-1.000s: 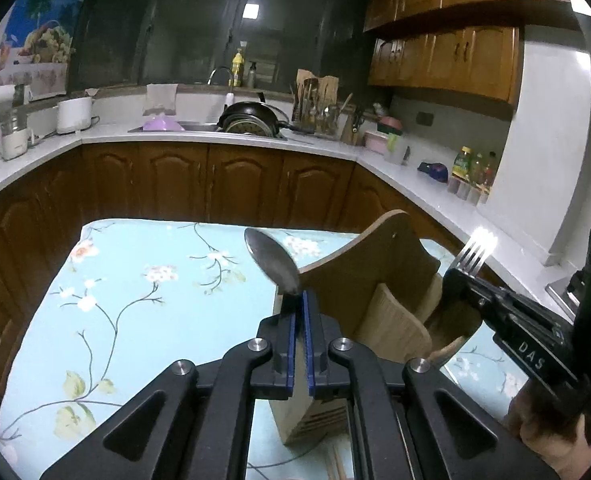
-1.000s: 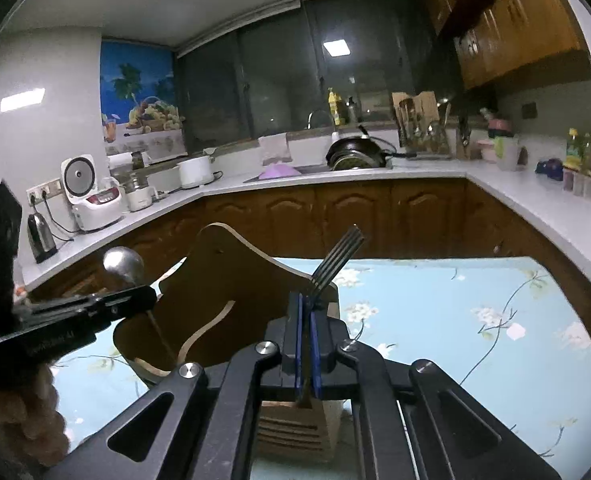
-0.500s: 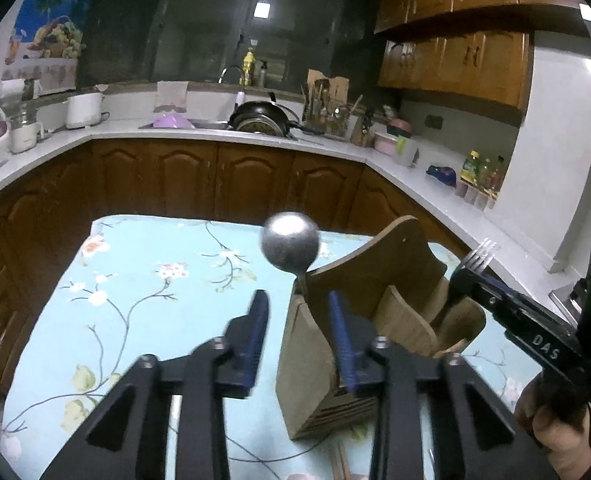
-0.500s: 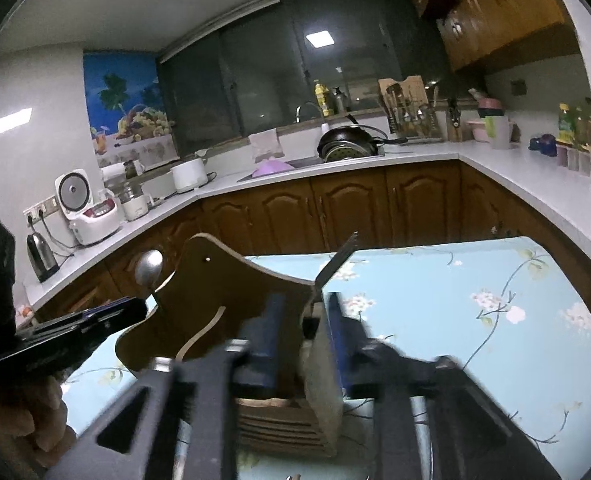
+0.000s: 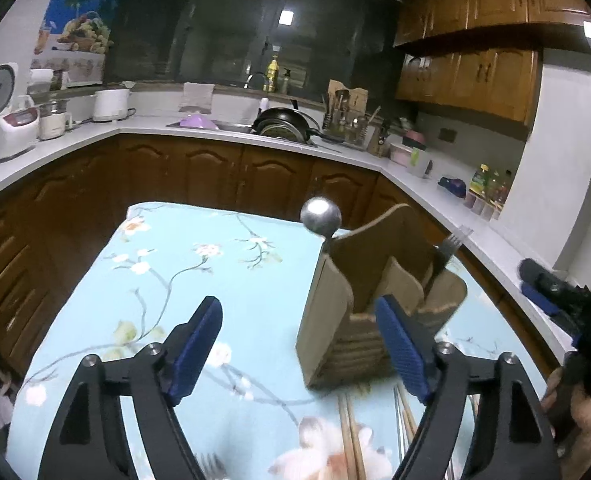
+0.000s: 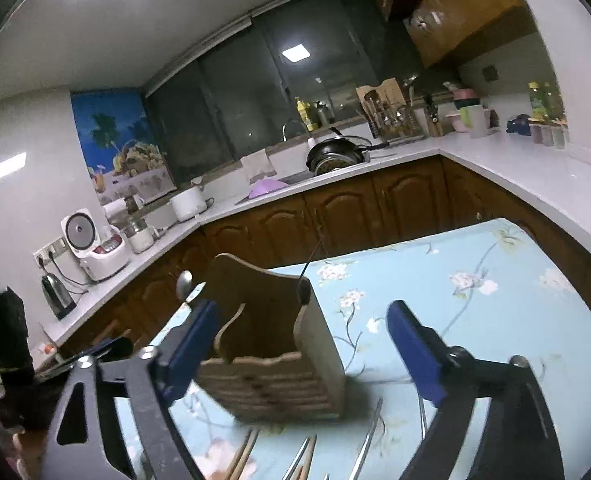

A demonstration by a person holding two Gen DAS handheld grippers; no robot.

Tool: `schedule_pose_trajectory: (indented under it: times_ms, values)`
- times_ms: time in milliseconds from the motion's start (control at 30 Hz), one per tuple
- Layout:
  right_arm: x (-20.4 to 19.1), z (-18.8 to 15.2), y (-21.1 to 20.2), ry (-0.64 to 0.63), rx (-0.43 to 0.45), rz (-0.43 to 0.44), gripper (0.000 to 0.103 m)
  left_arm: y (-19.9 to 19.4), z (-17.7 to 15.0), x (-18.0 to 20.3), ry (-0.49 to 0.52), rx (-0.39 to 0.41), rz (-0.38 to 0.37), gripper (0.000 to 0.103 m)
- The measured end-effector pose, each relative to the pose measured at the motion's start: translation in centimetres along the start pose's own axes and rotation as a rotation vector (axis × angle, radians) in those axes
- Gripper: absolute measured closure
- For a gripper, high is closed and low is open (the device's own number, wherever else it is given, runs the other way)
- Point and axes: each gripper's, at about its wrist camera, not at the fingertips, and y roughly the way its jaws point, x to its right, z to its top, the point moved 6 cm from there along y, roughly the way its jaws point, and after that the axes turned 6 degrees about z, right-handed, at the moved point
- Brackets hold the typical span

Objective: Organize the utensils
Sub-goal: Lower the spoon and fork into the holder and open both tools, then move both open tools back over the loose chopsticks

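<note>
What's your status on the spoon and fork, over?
Both grippers opening, nothing between jaws: left, right. Spoon and fork standing in wooden holder. Chopsticks loose on table, nothing blocking.

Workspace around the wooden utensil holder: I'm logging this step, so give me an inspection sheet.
Surface: table under a light-blue floral cloth.
Job's things: slotted wooden utensil holder upright on the cloth; round-bowled metal spoon and metal fork standing in it, heads up; wooden chopsticks and thin metal utensils lying on the cloth at the near edge of both views.
Clutter: nothing seen.
Grippers: left gripper and right gripper opening, pads clear of everything.
Cables: nothing seen on the table.
Surroundings: white counter with black pan, rice cooker.
</note>
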Motion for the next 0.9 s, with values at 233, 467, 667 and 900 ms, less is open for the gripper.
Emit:
schedule_pose_trajectory:
  times_ms: [233,467,667,900]
  values:
    - [-0.5,-2.4,-5.6,0.027,0.005,-0.004,0.005,-5.0,-2.9,-1.2,-0.033,-0.008,-0.022,0.019]
    - [-2.0,-6.6,-9.9,-0.028,-0.033,-0.038,0.003,-8.8,-5.6,-1.2,-0.018,-0.028,-0.023,0.018]
    - [-2.2,-10.0,-12.7,-0.029,-0.073,-0.080,0.003,-11.2,-7.8,-1.2,-0.008,-0.066,-0.032,0.018]
    - [-1.5,-12.1,-14.1,-0.024,-0.112,-0.111,0.003,-11.9,-9.8,-1.4,-0.010,-0.131,-0.026,0.018]
